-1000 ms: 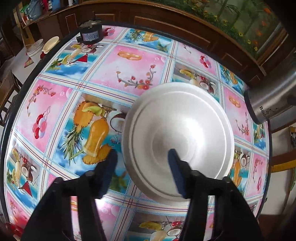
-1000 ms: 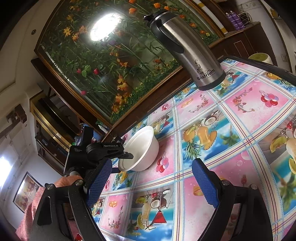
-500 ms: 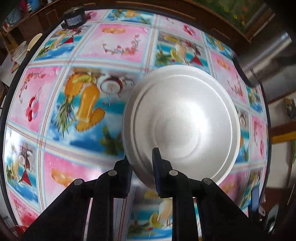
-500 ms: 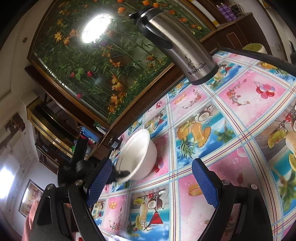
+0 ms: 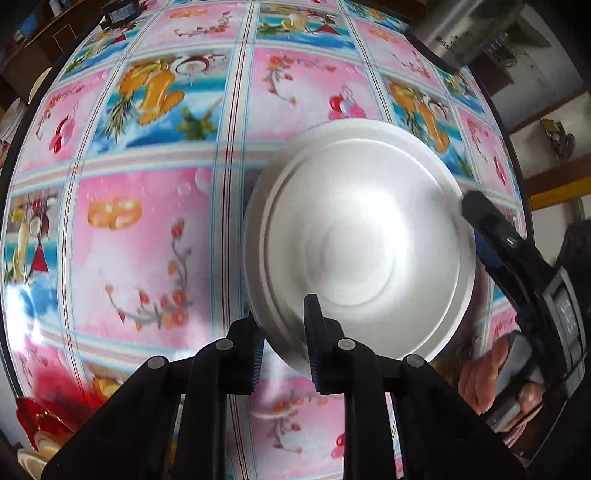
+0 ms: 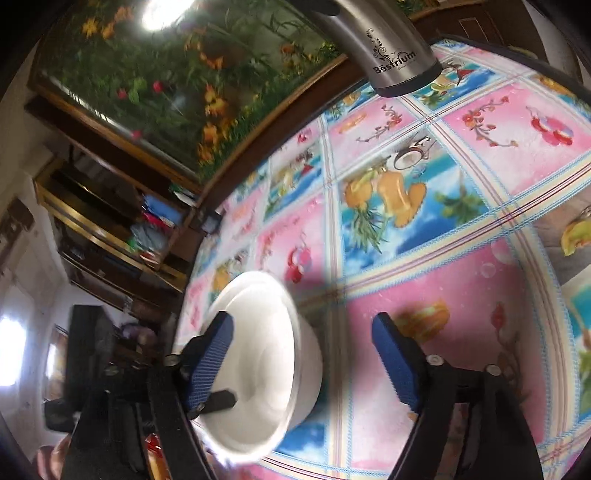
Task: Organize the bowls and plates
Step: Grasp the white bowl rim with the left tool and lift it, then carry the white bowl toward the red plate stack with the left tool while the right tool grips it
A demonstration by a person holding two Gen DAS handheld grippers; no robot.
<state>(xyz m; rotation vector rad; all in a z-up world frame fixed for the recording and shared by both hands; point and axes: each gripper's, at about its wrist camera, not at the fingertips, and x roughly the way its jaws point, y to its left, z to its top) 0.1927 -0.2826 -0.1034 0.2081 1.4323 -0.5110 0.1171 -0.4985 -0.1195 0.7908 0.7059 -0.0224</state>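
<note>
My left gripper [image 5: 282,339] is shut on the near rim of a white bowl [image 5: 362,251] and holds it tilted above the fruit-print tablecloth [image 5: 147,229]. In the right wrist view the same bowl [image 6: 269,369] sits just beyond my right gripper's left finger, with the left gripper's black finger [image 6: 218,400] inside its rim. My right gripper [image 6: 303,354] is open and empty, close to the bowl; one of its fingers [image 5: 484,218] shows at the bowl's far right edge in the left wrist view.
A steel thermos jug [image 6: 391,48] stands at the table's far edge, also in the left wrist view [image 5: 458,33]. A small black device [image 5: 122,14] sits at the far left edge. Red and cream dishes [image 5: 33,432] lie at the near left. Wooden cabinets [image 6: 110,221] surround the table.
My left gripper closed on the bowl's rim and lifted it, carrying it toward the near side of the table. My right gripper has come much closer to the bowl.
</note>
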